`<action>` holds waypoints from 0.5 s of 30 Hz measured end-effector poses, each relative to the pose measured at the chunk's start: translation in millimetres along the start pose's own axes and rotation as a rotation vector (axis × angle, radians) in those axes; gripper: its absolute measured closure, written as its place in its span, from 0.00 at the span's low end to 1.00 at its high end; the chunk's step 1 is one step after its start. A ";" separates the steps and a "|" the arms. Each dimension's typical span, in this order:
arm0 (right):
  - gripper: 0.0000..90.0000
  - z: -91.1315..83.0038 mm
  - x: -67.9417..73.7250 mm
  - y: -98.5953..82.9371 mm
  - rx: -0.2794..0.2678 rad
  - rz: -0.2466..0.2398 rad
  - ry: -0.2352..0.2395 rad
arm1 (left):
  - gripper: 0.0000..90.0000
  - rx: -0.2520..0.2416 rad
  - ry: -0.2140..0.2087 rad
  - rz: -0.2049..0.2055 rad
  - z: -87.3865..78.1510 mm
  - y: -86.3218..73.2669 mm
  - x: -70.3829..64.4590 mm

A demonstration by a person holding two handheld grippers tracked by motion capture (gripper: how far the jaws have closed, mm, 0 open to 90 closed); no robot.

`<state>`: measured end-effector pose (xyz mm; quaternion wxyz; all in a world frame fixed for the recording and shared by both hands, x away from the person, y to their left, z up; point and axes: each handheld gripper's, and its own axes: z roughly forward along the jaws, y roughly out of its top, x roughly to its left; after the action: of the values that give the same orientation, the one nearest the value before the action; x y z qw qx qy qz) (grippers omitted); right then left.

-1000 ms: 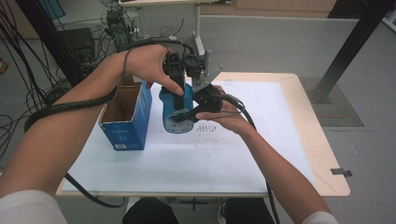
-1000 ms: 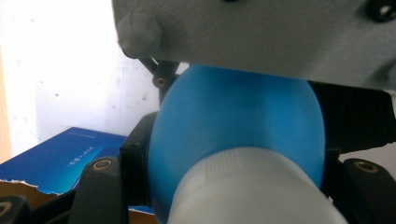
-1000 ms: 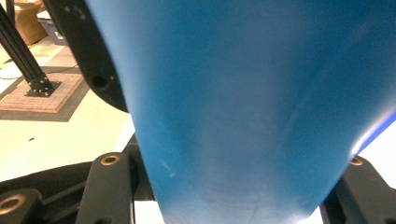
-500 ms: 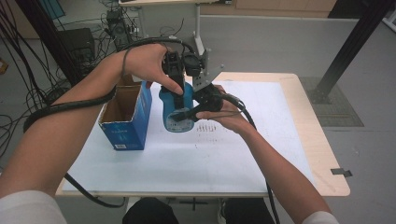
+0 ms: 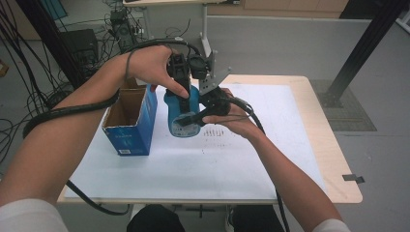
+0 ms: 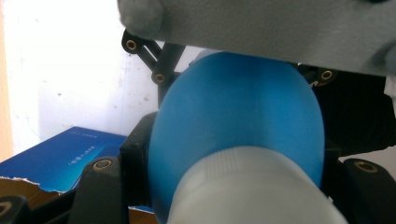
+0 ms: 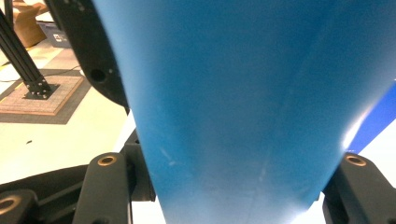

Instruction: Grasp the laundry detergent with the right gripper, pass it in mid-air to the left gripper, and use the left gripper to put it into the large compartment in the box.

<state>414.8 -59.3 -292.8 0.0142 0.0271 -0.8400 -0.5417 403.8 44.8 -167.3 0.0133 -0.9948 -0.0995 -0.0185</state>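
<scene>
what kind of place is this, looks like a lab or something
Most likely a robotics or data-collection lab. A plain table with a white sheet stands on a grey floor, cables and electronics lie behind it, and a black aluminium frame post rises at the right. Two hand-held grippers hold a blue bottle beside an open blue box.

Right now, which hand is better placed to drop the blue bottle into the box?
Probably the left. The left tongs grip the blue bottle near its top, right beside the open blue box. The right tongs clamp its lower body from the side away from the box.
</scene>
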 end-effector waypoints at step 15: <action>0.33 -1.8 1.3 -3.9 0.008 0.020 -0.004 | 0.42 -0.011 0.008 -0.018 -3.0 -1.3 1.5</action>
<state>413.7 -62.6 -295.6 0.0179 0.0179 -0.8423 -0.5384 404.9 46.3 -164.3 0.0083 -0.9938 -0.1084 -0.0233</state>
